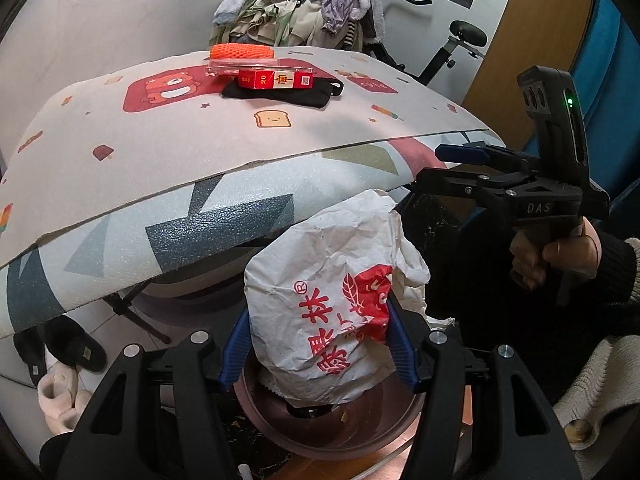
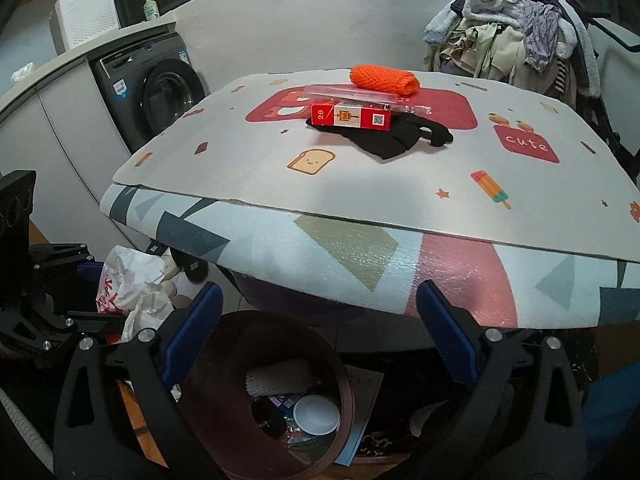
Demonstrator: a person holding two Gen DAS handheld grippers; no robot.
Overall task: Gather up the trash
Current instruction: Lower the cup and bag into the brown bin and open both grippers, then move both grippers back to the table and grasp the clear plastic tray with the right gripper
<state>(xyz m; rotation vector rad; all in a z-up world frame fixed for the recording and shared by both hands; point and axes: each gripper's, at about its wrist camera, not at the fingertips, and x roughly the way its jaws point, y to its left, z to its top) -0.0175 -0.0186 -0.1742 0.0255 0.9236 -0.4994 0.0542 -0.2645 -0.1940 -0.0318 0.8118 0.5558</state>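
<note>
My left gripper (image 1: 318,344) is shut on a crumpled white paper bag with red print (image 1: 332,292) and holds it over the brown round trash bin (image 1: 384,416). The bag also shows at the left of the right wrist view (image 2: 132,280). My right gripper (image 2: 320,340) is open and empty above the same bin (image 2: 224,360), which holds several scraps. It shows from the side in the left wrist view (image 1: 460,168). On the table mat lie a red box (image 2: 352,118), a clear plastic case (image 2: 360,94), an orange foam net (image 2: 384,78) and a black cloth (image 2: 400,138).
The patterned table (image 2: 360,208) overhangs the bin. A washing machine (image 2: 160,92) stands at the back left. A heap of clothes (image 2: 516,36) rises behind the table. Black slippers (image 1: 72,344) lie on the floor under the table's left side.
</note>
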